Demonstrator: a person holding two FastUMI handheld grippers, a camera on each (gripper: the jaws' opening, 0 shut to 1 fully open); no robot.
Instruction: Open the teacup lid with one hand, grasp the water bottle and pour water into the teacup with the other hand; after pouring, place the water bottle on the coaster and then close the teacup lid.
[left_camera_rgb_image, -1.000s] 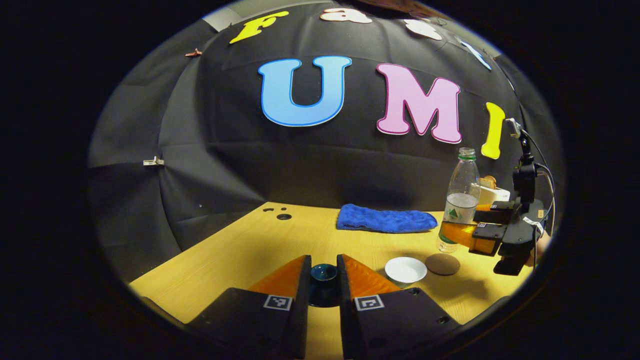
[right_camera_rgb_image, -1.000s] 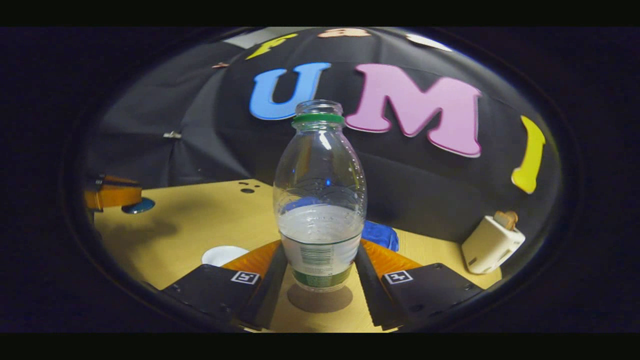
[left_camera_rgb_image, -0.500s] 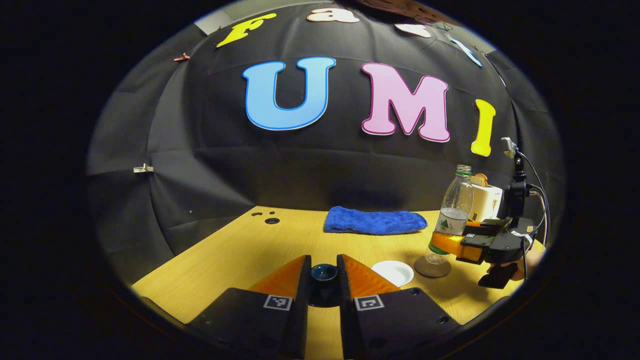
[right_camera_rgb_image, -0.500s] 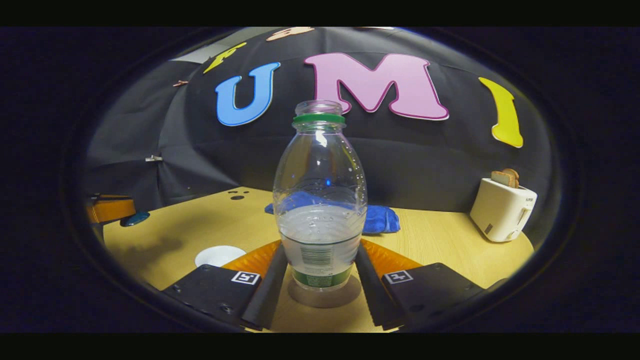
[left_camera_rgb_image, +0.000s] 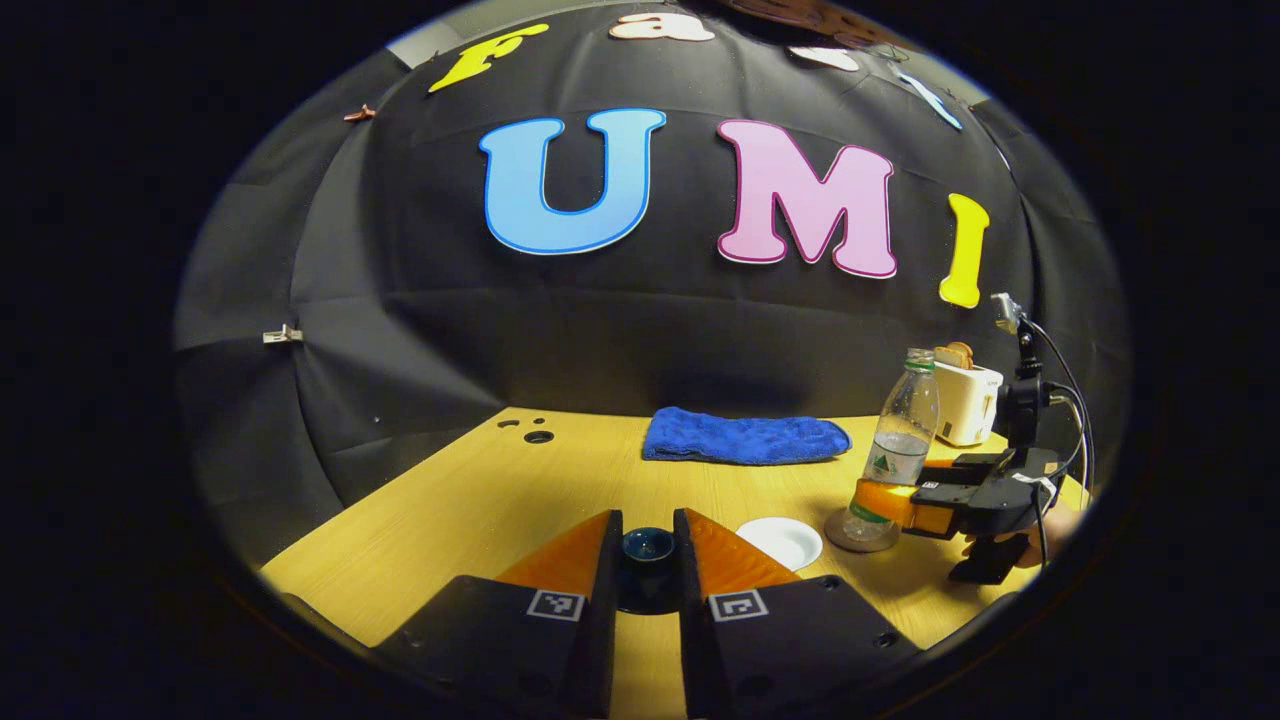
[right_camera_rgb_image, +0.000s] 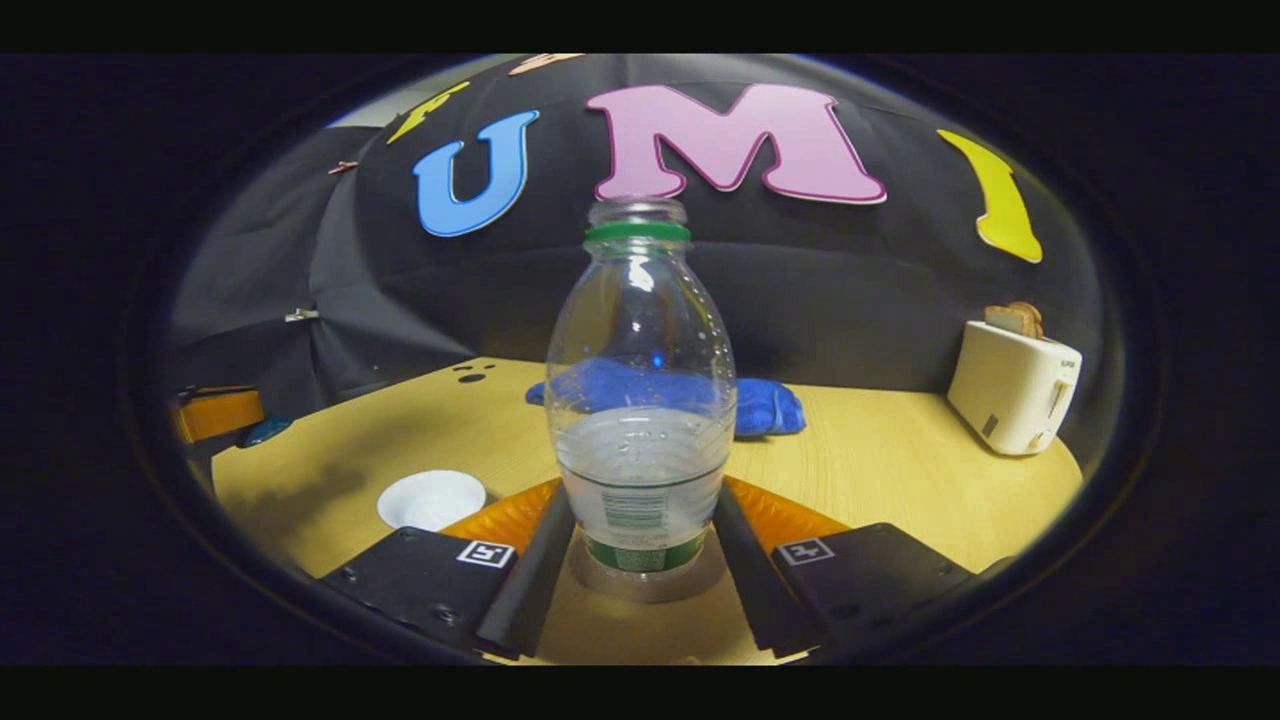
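Nearest, in the left gripper view, the left gripper (left_camera_rgb_image: 648, 560) has both fingers pressed against a small dark-blue teacup lid (left_camera_rgb_image: 648, 547), held above the wooden table (left_camera_rgb_image: 480, 510). Just past it to the right sits the open white teacup (left_camera_rgb_image: 781, 542), and beside that the round brown coaster (left_camera_rgb_image: 838, 535) with the water bottle (left_camera_rgb_image: 893, 460) standing upright on it. In the right gripper view, the right gripper (right_camera_rgb_image: 640, 520) has its fingers close against the bottle's (right_camera_rgb_image: 640, 400) lower sides over the label; the bottle has no cap, is roughly half full, and its base sits on the coaster (right_camera_rgb_image: 690, 582). Farther back, a folded blue cloth (left_camera_rgb_image: 745, 440) lies near the wall, and a white toaster (right_camera_rgb_image: 1015, 385) with bread in its slot stands at the table's far right.
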